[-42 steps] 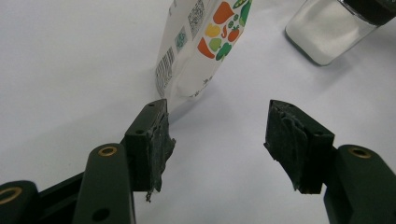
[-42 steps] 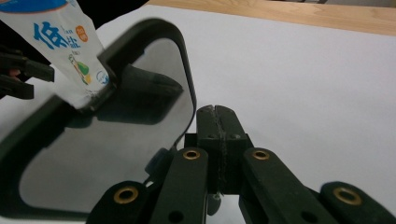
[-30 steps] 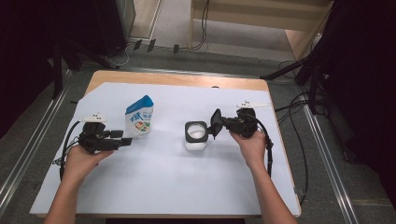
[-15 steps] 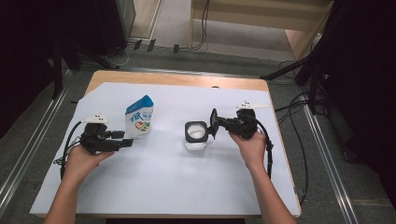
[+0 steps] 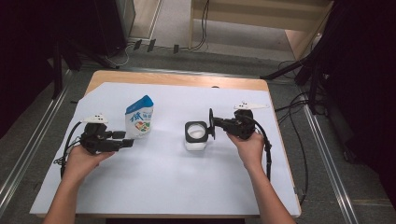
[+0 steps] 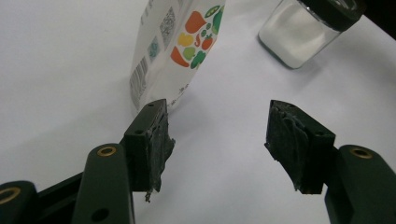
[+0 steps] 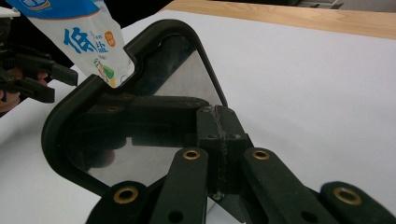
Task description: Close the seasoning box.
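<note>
A white pouch with a blue top [image 5: 139,117] stands upright on the white sheet. My left gripper [image 5: 127,142] lies just left of it, open, with nothing between its jaws [image 6: 217,135]; the pouch [image 6: 175,51] rises just beyond its left jaw. A square glass jar of white powder [image 5: 196,136] stands mid-table, and the same jar [image 6: 299,32] is at the top right of the left gripper view. My right gripper [image 5: 215,124] is shut on the jar's black-rimmed lid [image 5: 211,123], which it holds on edge beside the jar's mouth. Up close, the jaws [image 7: 219,126] pinch the lid's rim [image 7: 70,112].
The white sheet [image 5: 154,186] covers most of the wooden table [image 5: 177,79]. Cables trail from both grippers. Metal rails run along the floor on both sides, and dark stands and cables are behind the table.
</note>
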Tool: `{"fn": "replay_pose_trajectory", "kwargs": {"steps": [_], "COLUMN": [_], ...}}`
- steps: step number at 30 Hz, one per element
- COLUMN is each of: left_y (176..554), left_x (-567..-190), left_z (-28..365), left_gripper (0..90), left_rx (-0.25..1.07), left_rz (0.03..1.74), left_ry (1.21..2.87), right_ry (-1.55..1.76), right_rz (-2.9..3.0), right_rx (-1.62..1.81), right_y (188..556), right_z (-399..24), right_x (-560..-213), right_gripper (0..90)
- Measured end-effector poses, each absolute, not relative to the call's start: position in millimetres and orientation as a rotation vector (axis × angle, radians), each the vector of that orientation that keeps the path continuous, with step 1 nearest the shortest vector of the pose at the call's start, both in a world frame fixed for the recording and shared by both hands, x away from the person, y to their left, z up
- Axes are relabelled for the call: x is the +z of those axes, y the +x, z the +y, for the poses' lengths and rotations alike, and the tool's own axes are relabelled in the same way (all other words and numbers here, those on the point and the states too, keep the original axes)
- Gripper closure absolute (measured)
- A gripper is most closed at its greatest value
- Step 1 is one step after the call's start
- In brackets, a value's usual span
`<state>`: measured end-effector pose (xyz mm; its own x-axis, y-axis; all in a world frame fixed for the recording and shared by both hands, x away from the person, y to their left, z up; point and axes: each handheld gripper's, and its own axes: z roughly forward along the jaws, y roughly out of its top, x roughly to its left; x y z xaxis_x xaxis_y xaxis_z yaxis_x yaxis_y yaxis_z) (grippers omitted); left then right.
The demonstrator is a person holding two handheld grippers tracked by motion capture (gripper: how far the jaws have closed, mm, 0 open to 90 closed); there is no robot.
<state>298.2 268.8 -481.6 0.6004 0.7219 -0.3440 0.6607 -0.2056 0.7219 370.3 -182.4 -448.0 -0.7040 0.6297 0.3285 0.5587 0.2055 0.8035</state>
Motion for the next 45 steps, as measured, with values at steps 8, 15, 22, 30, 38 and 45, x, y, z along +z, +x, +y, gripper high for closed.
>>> {"fn": "replay_pose_trajectory", "kwargs": {"steps": [8, 15, 22, 30, 38, 45], "left_y": [298, 299, 298, 299, 299, 298], "left_x": [-481, -482, -482, -482, -483, -483], "left_z": [271, 271, 271, 272, 272, 274], "left_gripper": [39.4, 39.2, 39.1, 39.1, 38.9, 38.6], "left_rx": [0.085, 0.092, 0.092, 0.101, 0.112, 0.124], "left_rz": [1.107, 1.108, 1.114, 1.123, 1.125, 1.132], "left_ry": [1.926, 1.931, 1.931, 1.940, 1.951, 1.949], "right_ry": [1.169, 1.161, 1.145, 1.133, 1.136, 1.162], "right_rz": [2.388, 2.396, 2.408, 2.414, 2.398, 2.363], "right_rx": [1.530, 1.526, 1.526, 1.523, 1.520, 1.495], "right_y": [369, 368, 367, 366, 367, 370], "right_z": [-180, -177, -174, -171, -175, -186], "right_x": [-448, -449, -448, -448, -446, -446], "right_gripper": [90.0, 90.0, 90.0, 90.0, 87.8, 77.2]}}
